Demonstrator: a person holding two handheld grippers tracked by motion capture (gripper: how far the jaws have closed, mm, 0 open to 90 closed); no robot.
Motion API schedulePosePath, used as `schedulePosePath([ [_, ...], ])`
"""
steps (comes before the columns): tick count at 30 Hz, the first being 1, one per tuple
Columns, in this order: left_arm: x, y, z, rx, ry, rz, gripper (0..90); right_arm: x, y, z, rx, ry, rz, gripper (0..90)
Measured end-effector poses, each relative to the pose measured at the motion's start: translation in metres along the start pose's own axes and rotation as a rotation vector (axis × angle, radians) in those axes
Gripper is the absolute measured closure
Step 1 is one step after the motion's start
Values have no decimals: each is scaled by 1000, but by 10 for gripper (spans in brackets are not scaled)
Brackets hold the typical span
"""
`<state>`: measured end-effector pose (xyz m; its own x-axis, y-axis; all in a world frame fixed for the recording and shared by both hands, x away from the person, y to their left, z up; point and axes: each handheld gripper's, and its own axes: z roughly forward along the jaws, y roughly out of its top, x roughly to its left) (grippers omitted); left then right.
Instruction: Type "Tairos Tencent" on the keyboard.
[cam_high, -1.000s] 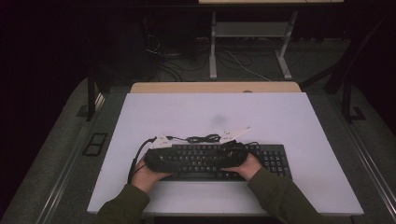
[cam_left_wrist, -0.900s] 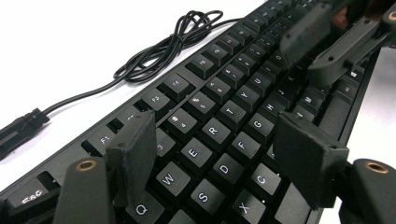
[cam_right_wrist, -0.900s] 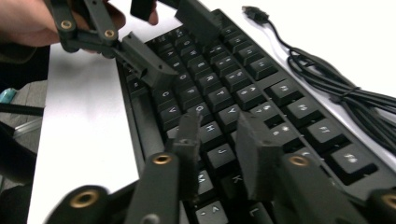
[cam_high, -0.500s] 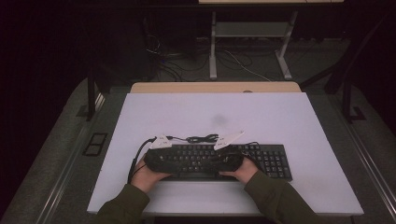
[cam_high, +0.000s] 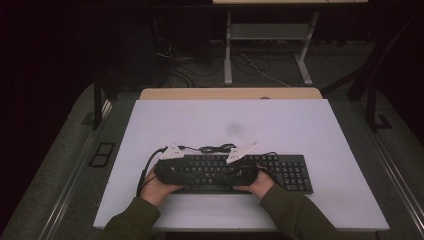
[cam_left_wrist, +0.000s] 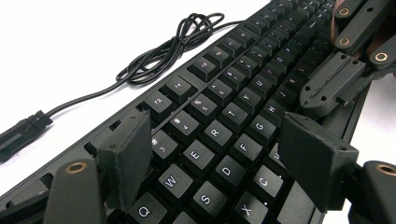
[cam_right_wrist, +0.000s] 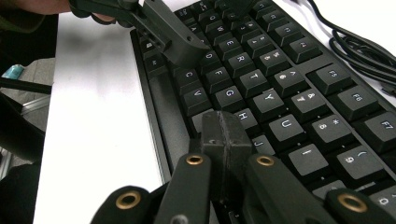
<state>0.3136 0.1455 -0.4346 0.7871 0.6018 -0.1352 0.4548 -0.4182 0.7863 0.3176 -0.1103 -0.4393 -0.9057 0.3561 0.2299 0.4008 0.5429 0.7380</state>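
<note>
Two hand-held grippers hover low over a black wired computer keyboard (cam_high: 235, 172) that lies flat on the white tabletop (cam_high: 310, 125), near the table's front edge and a little right of centre. Nearest the person, olive-green sleeves (cam_high: 295, 215) come in from the bottom of the high view, each hand wrapped around a black gripper body above the keyboard's left half. The left gripper (cam_left_wrist: 224, 158) has its jaws spread apart over the letter keys, with the W, E, D and F keys showing in the gap between its pads and nothing clamped. The right gripper (cam_right_wrist: 225, 135) has just been closing; its two pads now meet flat against each other with nothing between them, their tip poised just above the keys around H and J, close to the long space bar. Farther back, the keyboard's black cable (cam_left_wrist: 173, 49) sits in a loose bundle on the tabletop just behind the function row, ending in a dark plug (cam_left_wrist: 21, 130). Beyond the white surface a strip of pale wooden table edge (cam_high: 230, 93) shows.
</note>
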Motion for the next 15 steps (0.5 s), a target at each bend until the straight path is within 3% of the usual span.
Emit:
schedulePosePath([
  [15,0,0,-1,-2,4,3,256,0,0,1,9,-2,-4,891],
])
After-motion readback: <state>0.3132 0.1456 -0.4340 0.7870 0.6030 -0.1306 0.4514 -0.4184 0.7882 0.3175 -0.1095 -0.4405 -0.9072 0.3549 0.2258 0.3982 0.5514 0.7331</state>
